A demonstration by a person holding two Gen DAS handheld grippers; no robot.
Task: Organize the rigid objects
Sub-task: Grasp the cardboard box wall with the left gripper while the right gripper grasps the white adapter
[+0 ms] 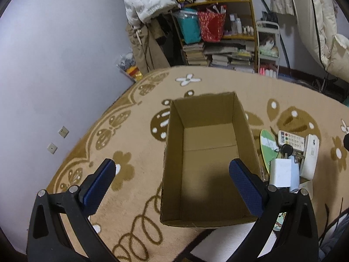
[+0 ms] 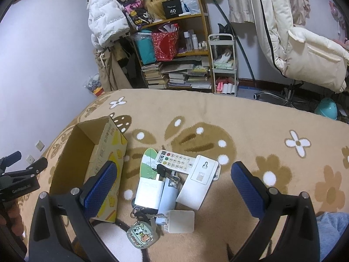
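Gadgets lie in a tight pile on the blanket (image 2: 240, 118) toward its near edge, just right of the empty box (image 1: 209, 152): a remote (image 2: 176, 160), a white wall plate (image 2: 197, 183), a charger (image 2: 148, 191), a green oval card (image 2: 147, 163), a square adapter (image 2: 181, 221) and keys (image 2: 144, 215) with a cartoon tag (image 2: 141, 235). Above the box, the left gripper (image 1: 172, 187) hangs with jaws spread wide and empty. Above the pile, the right gripper (image 2: 174, 192) is equally wide, gripping nothing.
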